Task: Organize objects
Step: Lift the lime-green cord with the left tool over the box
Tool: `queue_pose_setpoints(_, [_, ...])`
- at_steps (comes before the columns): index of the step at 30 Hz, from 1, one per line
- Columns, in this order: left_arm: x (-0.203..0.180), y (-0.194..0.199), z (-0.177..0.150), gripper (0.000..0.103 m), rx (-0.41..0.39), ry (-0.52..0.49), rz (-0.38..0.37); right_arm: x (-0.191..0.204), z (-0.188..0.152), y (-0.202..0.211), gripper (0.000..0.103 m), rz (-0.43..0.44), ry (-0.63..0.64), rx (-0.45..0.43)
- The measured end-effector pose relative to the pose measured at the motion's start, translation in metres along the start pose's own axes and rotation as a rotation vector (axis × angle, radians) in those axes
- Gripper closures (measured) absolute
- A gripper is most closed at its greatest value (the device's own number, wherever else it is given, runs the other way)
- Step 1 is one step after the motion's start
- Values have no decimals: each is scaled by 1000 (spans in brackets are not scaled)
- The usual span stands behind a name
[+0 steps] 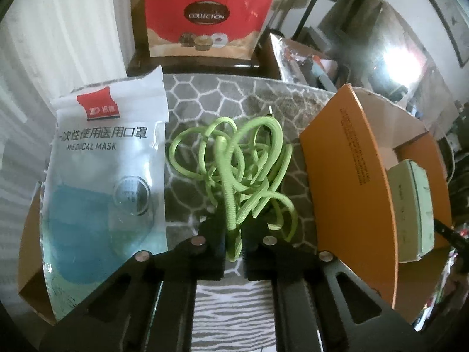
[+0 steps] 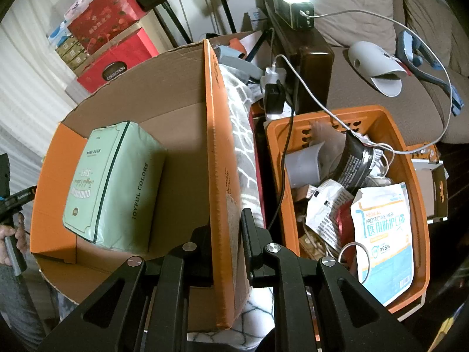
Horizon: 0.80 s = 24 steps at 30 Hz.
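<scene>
In the left wrist view my left gripper (image 1: pixel 233 234) is shut on a tangled lime-green cord (image 1: pixel 234 161) that hangs over a grey patterned blanket (image 1: pixel 205 96). A medical mask pack (image 1: pixel 105 176) lies to its left. An orange cardboard box (image 1: pixel 346 170) stands to the right and holds a pale green tissue pack (image 1: pixel 413 208). In the right wrist view my right gripper (image 2: pixel 225 228) is shut on the orange box flap (image 2: pixel 219 146); the tissue pack (image 2: pixel 114 184) lies inside the box.
An orange plastic basket (image 2: pixel 416 158) at right holds mask packs, cables and wrappers. A power strip with chargers (image 2: pixel 274 88) sits behind it. A red gift bag (image 1: pixel 205 20) stands at the back. A sofa with a white object (image 2: pixel 378 67) is at far right.
</scene>
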<state>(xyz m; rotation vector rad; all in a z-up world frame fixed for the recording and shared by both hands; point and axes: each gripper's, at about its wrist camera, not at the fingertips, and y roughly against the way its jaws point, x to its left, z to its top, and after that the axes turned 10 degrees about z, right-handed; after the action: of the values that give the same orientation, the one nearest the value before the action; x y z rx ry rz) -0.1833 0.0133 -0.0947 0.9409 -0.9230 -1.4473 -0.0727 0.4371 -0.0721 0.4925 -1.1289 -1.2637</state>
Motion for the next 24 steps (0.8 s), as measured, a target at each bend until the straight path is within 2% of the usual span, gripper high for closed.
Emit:
queue_pose_setpoints(12, [2, 44, 10, 99, -99, 28, -93, 0, 0, 0, 90, -1, 0, -1])
queue_pose_setpoints(24, [-8, 140, 32, 99, -275, 10, -210, 0, 0, 0, 90, -1, 0, -1])
